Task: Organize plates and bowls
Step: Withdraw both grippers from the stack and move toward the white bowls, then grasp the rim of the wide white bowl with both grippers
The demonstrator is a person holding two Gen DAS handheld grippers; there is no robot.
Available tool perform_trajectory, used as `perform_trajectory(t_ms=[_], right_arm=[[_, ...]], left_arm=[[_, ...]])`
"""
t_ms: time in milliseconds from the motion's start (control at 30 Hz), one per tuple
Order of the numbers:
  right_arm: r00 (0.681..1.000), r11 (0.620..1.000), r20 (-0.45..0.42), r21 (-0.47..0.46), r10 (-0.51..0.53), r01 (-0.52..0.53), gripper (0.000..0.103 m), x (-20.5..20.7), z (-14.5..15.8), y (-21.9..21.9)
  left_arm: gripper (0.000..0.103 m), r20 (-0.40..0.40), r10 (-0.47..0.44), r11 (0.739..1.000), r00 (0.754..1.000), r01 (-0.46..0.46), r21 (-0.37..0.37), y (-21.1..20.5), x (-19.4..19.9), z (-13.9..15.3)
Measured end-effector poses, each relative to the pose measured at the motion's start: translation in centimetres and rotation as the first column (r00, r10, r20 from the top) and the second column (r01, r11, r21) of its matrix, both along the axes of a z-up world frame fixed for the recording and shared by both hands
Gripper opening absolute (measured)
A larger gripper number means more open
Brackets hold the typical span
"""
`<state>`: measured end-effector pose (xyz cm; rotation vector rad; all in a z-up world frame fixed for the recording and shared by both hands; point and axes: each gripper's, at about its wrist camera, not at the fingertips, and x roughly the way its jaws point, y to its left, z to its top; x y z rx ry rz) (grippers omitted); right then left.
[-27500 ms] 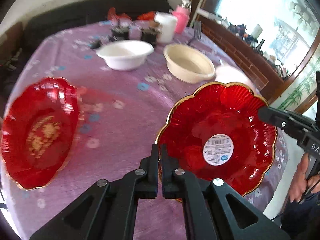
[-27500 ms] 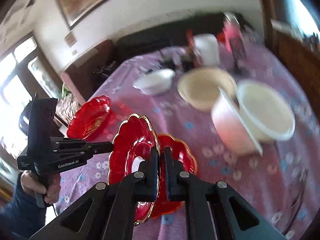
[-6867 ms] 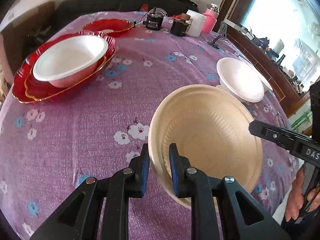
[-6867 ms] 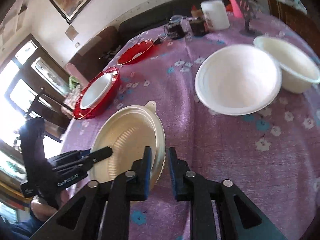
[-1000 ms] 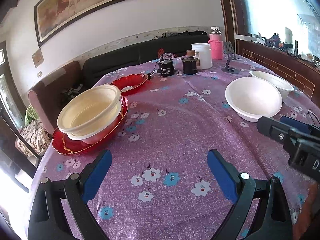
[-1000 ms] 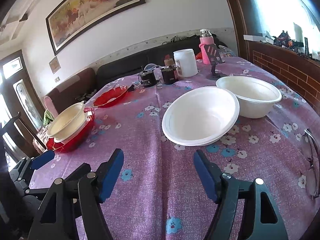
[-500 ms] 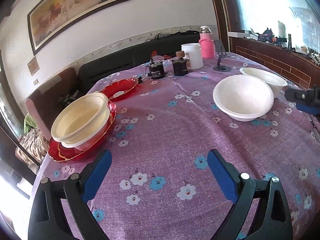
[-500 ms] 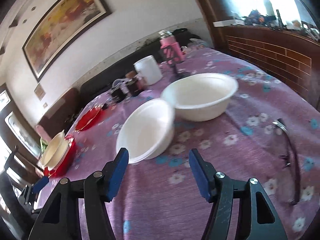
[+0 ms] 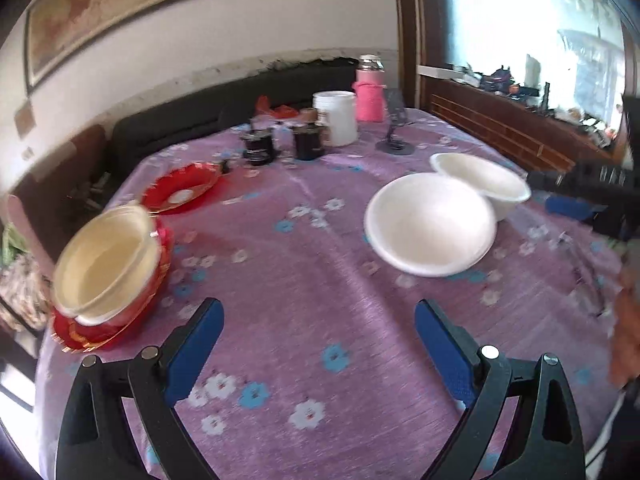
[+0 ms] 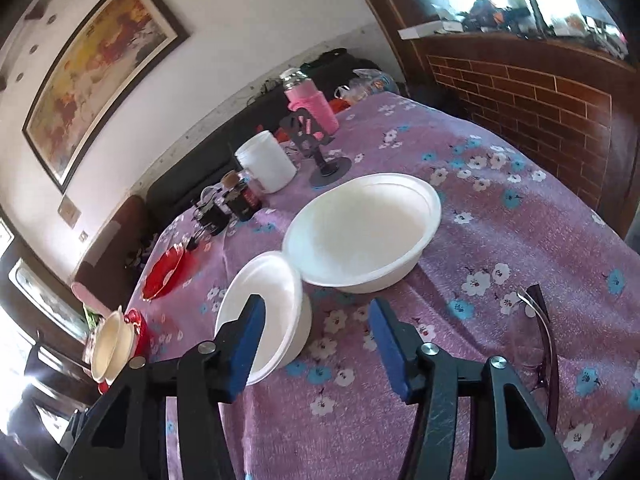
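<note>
While a cream bowl [image 9: 106,260] already sits nested on the stack of red scalloped plates [image 9: 116,320] at the left edge of the left wrist view, two white bowls on the purple flowered tablecloth [image 9: 304,264] are not yet collected, so the step in hand looks like the reach for the next one. The right gripper [image 10: 316,334] has just been narrowing its jaws, yet they stand about half apart with nothing between them; its left finger overlaps the shallow white bowl [image 10: 266,312] at lower centre of its frame. The left gripper [image 9: 318,340] gapes wide and empty over bare cloth. Next, I judge, the right jaws must straddle that bowl's thin rim and pinch it.

Only the right wrist view shows the spectacles [image 10: 540,336] lying at lower right, and that the shallow bowl's rim touches the deeper white bowl [image 10: 360,236]. Only the left wrist view shows the stack clearly.
</note>
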<state>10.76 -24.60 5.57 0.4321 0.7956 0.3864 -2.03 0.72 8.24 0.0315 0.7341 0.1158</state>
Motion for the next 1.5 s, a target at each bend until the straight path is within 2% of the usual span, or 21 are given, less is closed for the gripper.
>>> perform_trajectory(t_ms=[33,67,100,133,167,433,500,600,800,933,1067,1133,1367,1400,1433,1500], right_arm=[[1.0,1.0,-0.006,0.007,0.007,-0.007,0.055,0.0,-0.2,0.0],[1.0,1.0,-0.012,0.013,0.017,-0.017,0.054,0.0,-0.4,0.1],[1.0,1.0,-0.016,0.013,0.026,-0.025,0.049,0.0,-0.6,0.2],[0.999,1.0,-0.018,0.009,0.027,-0.027,0.045,-0.1,-0.7,0.3],[1.0,1.0,-0.018,0.009,0.026,-0.026,0.044,-0.2,-0.8,0.3],[0.999,1.0,-0.041,0.016,0.0,0.0,0.044,0.9,-1.1,-1.2],[0.998,0.999,-0.061,0.038,-0.021,0.023,0.044,1.8,-1.0,-2.4],[0.996,0.999,-0.077,0.003,-0.043,0.044,0.044,3.6,-0.5,-3.9],[0.99,0.998,-0.127,-0.003,-0.061,0.062,0.044,7.2,-0.6,-6.4],[0.985,0.998,-0.162,0.011,-0.06,0.063,0.044,8.9,-1.2,-7.2],[0.983,0.997,-0.176,0.04,-0.053,0.061,0.044,9.2,-1.5,-7.5],[0.982,0.997,-0.187,0.062,-0.033,0.045,0.044,9.4,-1.7,-7.1],[0.974,0.997,-0.222,0.044,-0.044,0.056,0.044,10.7,-3.0,-6.3],[0.973,0.998,-0.224,0.039,-0.047,0.057,0.043,10.9,-3.1,-6.2],[0.973,0.997,-0.226,0.045,-0.047,0.058,0.035,11.0,-3.3,-6.2],[0.971,0.997,-0.238,0.05,-0.037,0.051,0.029,11.3,-3.6,-6.0]], left_arm=[[0.094,-0.012,-0.018,0.999,1.0,0.017,-0.032,0.0,0.8,0.3],[0.089,-0.017,-0.027,0.998,0.999,0.026,-0.053,0.1,1.4,0.4],[0.081,-0.025,-0.03,0.997,0.999,0.028,-0.067,0.1,2.0,0.5],[0.077,-0.038,-0.028,0.997,0.999,0.025,-0.079,0.2,2.8,0.4],[0.071,-0.048,-0.032,0.995,0.998,0.028,-0.094,0.1,3.4,0.4],[0.071,-0.112,-0.033,0.98,0.993,0.011,-0.197,1.0,7.7,-0.5],[0.071,-0.125,-0.053,0.976,0.991,0.025,-0.215,0.8,9.0,-0.1],[0.07,-0.13,-0.087,0.974,0.988,0.057,-0.22,0.0,11.3,1.0],[0.052,-0.167,-0.154,0.958,0.974,0.106,-0.267,-2.8,17.0,2.2],[0.051,-0.209,-0.177,0.949,0.962,0.11,-0.297,-4.7,20.1,1.6],[0.051,-0.231,-0.176,0.951,0.957,0.104,-0.292,-5.9,21.5,0.6],[0.051,-0.245,-0.171,0.95,0.954,0.093,-0.299,-5.9,22.1,0.0],[0.051,-0.286,-0.186,0.935,0.94,0.08,-0.345,-5.8,24.1,-1.9],[0.051,-0.291,-0.186,0.935,0.938,0.079,-0.345,-5.9,24.4,-2.1],[0.051,-0.294,-0.186,0.934,0.937,0.076,-0.349,-6.0,24.7,-2.3],[0.044,-0.301,-0.199,0.928,0.932,0.081,-0.365,-6.4,25.3,-2.5]])
